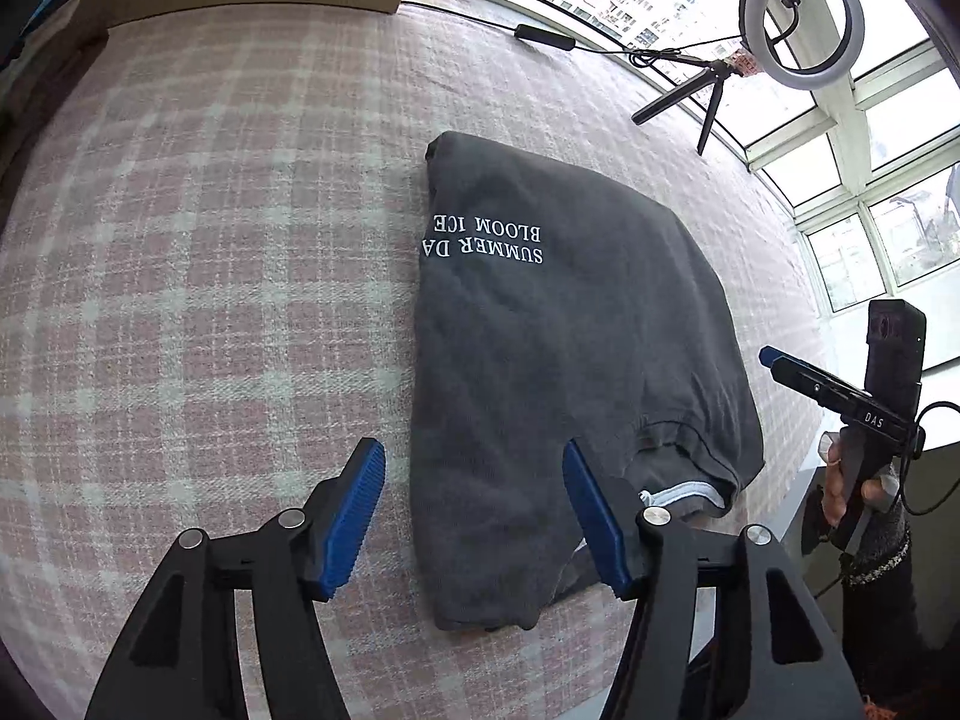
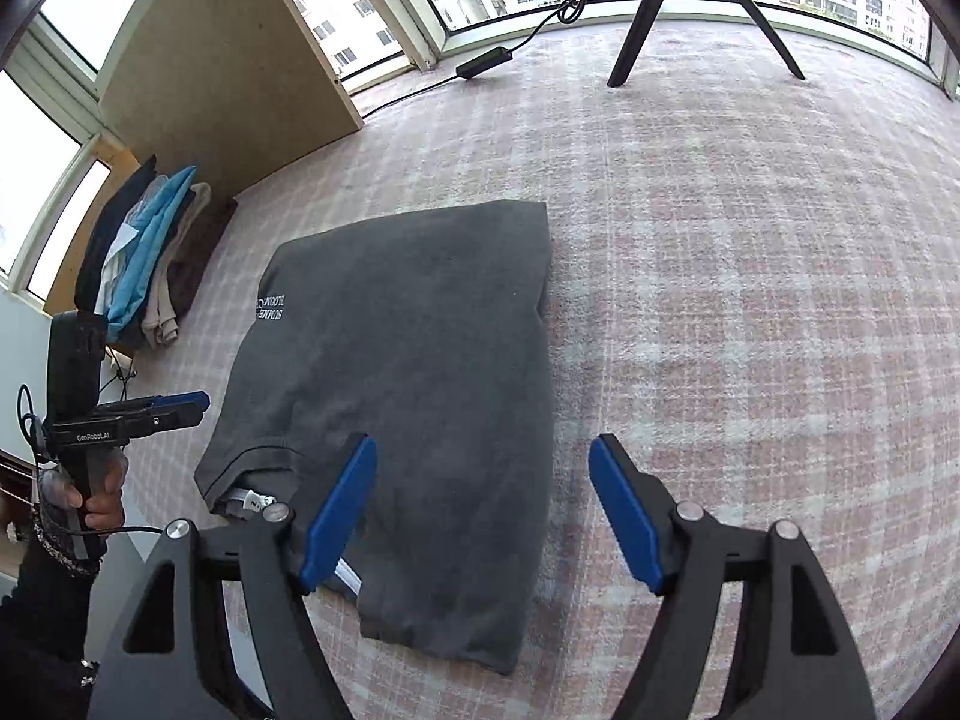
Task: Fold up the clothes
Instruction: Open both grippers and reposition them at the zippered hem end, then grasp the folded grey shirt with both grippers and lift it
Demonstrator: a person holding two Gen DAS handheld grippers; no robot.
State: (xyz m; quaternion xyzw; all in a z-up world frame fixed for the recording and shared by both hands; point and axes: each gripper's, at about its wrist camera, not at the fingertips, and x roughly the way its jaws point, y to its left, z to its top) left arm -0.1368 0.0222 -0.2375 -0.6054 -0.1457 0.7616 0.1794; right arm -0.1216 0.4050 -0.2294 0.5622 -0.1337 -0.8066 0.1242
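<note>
Dark grey T-shirt point(image 1: 576, 372), folded into a narrow rectangle, flat on the pink and white checked cloth point(image 1: 210, 300) that covers the desk. White letters on its front, upside down in the left wrist view and partly hidden by the fold. Collar with a white label at the near end, toward the right in the left view and toward the left in the right view.

From left to right in the left wrist view: bare checked cloth; left gripper point(image 1: 474, 510) low in the middle, blue fingers point(image 1: 354, 516) spread apart with nothing between the pads, the left one over bare cloth just beside the shirt's long edge, the right one over the shirt near the collar; further right, black tripod point(image 1: 708, 96) with a ring light point(image 1: 801, 18) by the window; at the far right edge, the other gripper held in a hand.

From left to right in the right wrist view: hand point(image 2: 102, 492) around the left gripper's handle at the edge; behind it a stack of folded clothes point(image 2: 150, 264) beside a brown board point(image 2: 222, 60); right gripper point(image 2: 483, 510) low in the frame, fingers point(image 2: 339, 516) wide apart and gripping nothing, the left one above the shirt near the collar, the right one above bare cloth beside the shirt's other long edge. Contact with the fabric not clear.
</note>
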